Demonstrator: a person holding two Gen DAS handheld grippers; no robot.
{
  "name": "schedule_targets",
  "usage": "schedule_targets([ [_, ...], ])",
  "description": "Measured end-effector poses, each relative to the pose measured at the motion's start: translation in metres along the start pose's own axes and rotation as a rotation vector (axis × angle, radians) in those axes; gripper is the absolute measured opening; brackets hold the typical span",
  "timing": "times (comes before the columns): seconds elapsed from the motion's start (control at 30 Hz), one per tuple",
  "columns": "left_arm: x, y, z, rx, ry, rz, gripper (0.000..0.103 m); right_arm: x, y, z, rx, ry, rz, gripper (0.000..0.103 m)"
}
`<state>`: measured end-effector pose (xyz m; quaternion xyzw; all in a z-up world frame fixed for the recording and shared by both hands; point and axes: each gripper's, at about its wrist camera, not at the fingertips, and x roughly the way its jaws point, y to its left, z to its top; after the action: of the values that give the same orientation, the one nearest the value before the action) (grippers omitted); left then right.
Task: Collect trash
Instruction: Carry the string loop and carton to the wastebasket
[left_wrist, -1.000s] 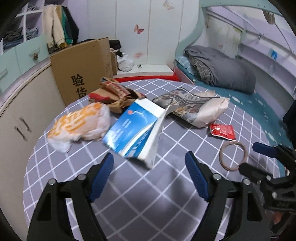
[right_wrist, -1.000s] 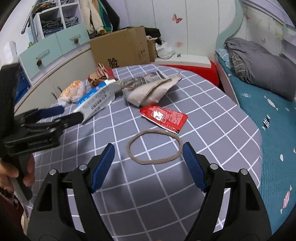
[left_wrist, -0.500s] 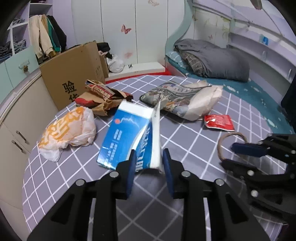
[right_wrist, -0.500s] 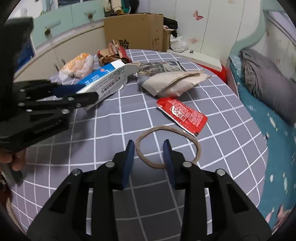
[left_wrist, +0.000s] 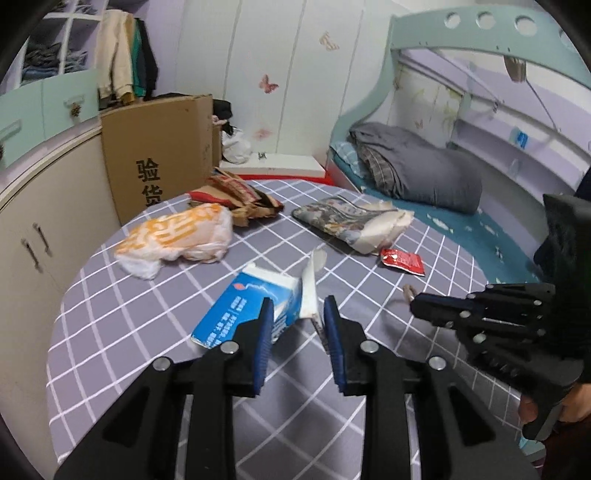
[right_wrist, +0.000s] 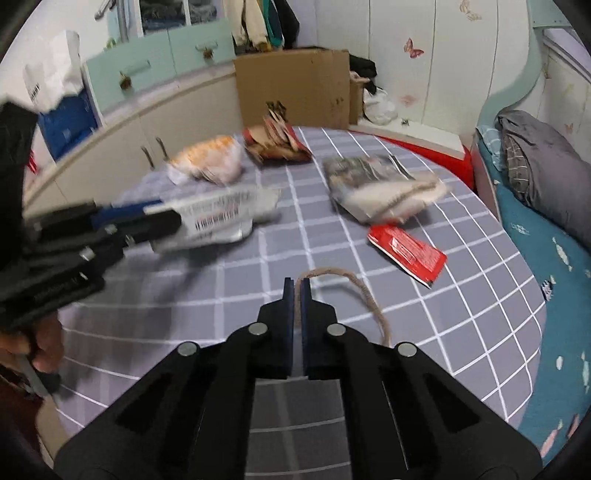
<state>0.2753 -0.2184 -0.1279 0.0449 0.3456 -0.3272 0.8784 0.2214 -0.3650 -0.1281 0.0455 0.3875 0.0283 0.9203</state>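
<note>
My left gripper (left_wrist: 297, 317) is shut on a torn blue and white carton (left_wrist: 251, 306) and holds it off the grey checked table (left_wrist: 147, 295); the carton also shows in the right wrist view (right_wrist: 218, 218). My right gripper (right_wrist: 297, 291) is shut on a brown twine loop (right_wrist: 365, 299), lifted at its near end. A red sachet (right_wrist: 406, 251), a crumpled newspaper wrapper (right_wrist: 380, 188), an orange and white plastic bag (right_wrist: 207, 162) and a brown snack wrapper (right_wrist: 277, 144) lie on the table.
A cardboard box (left_wrist: 159, 151) stands behind the table by white cabinets (left_wrist: 44, 229). A bed with a grey duvet (left_wrist: 417, 170) lies to the right. The right gripper (left_wrist: 491, 321) sits close beside the left one.
Both grippers have closed. The left one has taken hold of the carton and lifted it. The right one has closed on the twine loop and raised its near end.
</note>
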Motion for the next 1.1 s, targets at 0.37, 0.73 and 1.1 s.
schedule_targets([
  [0.37,-0.062,0.063,-0.024,-0.128,-0.075,0.014,0.026,-0.011,0.085,0.022,0.02,-0.022,0.231,0.003],
  [0.73,-0.132,0.161,-0.066,-0.274,-0.136,0.121,0.026,0.02,0.203,0.029,-0.067,0.014,0.36,0.003],
  [1.1,-0.187,0.276,-0.122,-0.443,-0.151,0.248,0.026,0.068,0.338,0.036,-0.14,0.066,0.501,0.003],
])
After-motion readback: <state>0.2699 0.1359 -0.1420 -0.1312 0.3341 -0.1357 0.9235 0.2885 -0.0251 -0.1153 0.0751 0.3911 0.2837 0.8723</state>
